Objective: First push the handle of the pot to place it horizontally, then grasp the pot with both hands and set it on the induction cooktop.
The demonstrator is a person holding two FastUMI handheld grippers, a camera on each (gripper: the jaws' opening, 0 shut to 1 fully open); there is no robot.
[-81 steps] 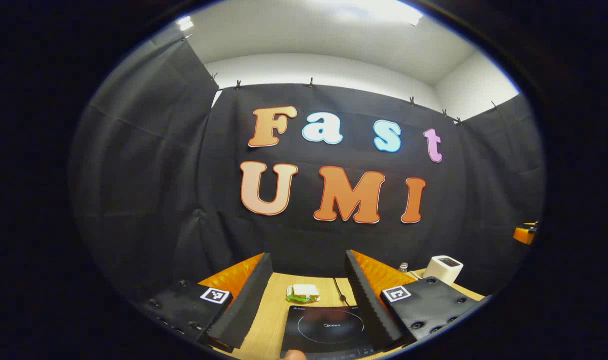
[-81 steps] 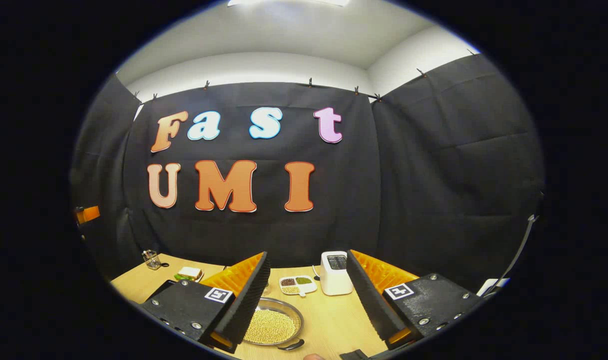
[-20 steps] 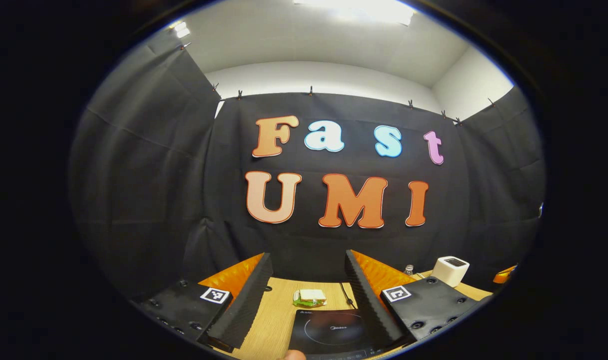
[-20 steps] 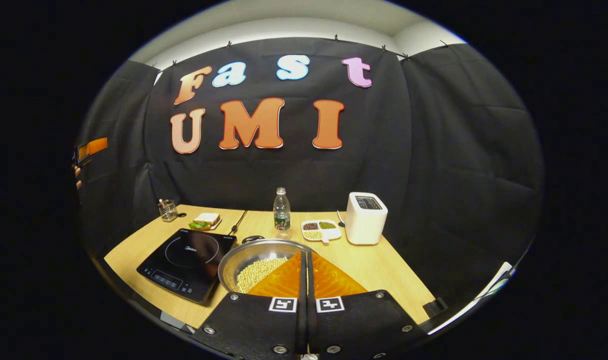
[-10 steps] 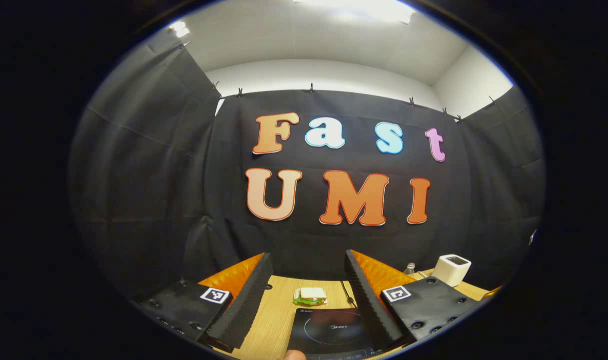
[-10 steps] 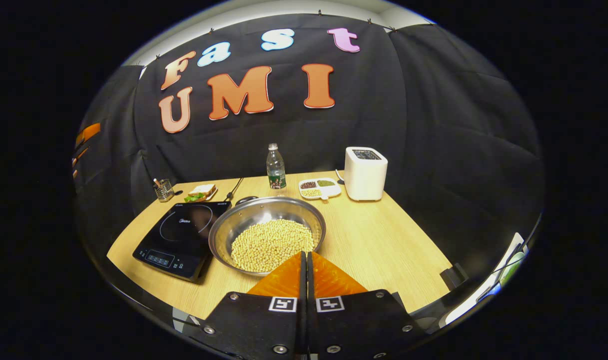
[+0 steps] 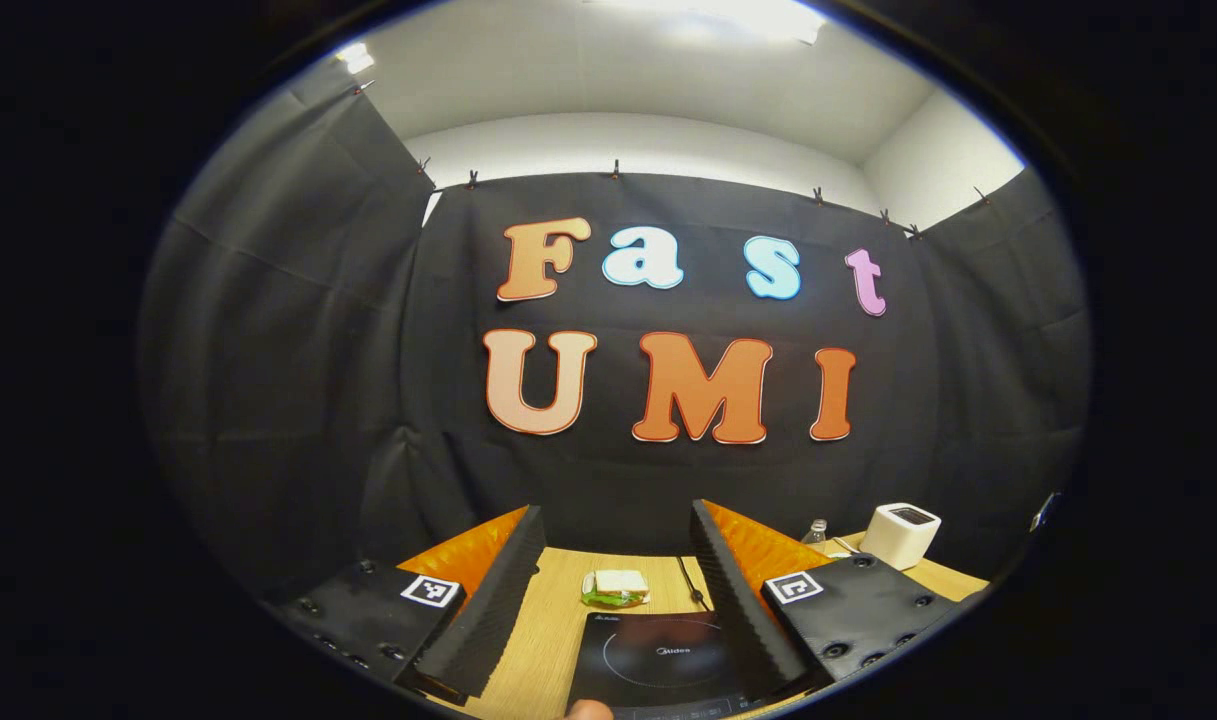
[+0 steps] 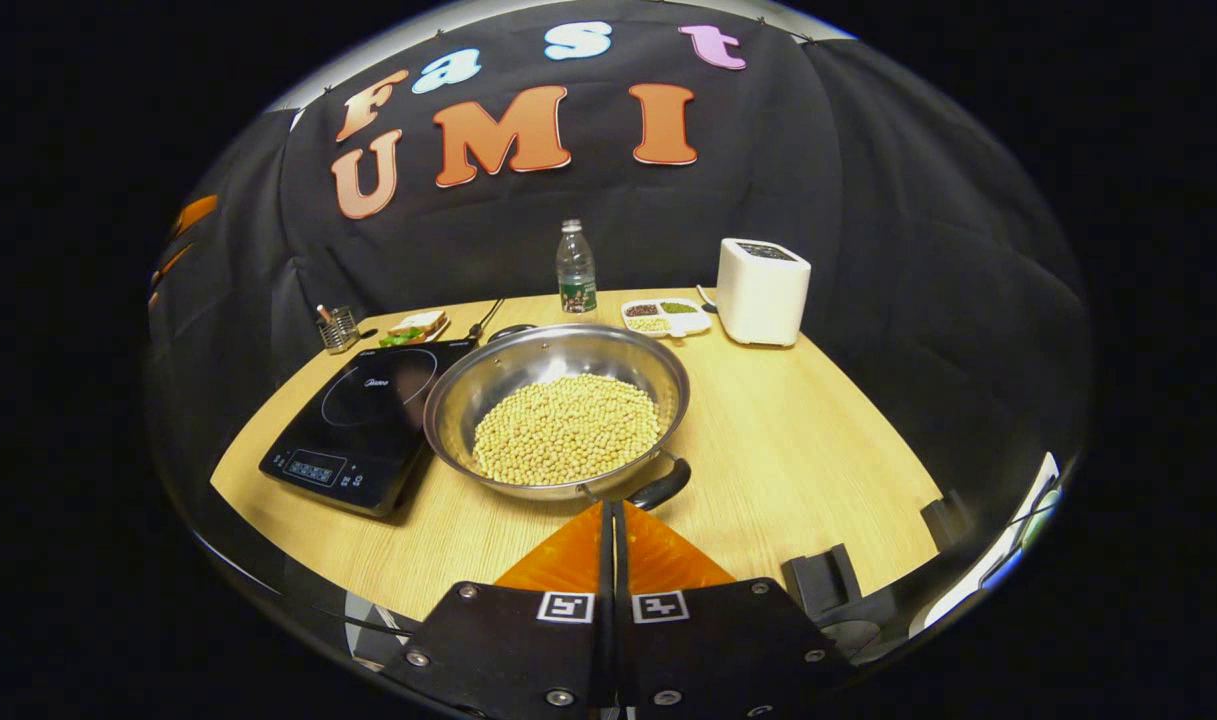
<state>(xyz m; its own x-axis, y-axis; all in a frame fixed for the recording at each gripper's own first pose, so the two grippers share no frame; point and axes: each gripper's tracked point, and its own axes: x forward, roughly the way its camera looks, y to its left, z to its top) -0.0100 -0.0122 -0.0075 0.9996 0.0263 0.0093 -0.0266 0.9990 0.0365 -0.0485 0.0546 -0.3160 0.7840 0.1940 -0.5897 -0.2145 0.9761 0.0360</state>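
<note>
Right tool, clenched empty, faces the pot of beans; left tool, released, faces the cooktop.

cooktop front cut off, far pot handle half hidden

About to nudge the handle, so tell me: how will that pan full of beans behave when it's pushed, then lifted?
The pan is metal and round-bottomed, so a nudge on its near handle will probably spin it rather than tip it. The heap of beans likely makes it heavy, and tilting could shift or spill them. The right claw is shut, which suits pushing; the rim may be slippery to grip.
</note>
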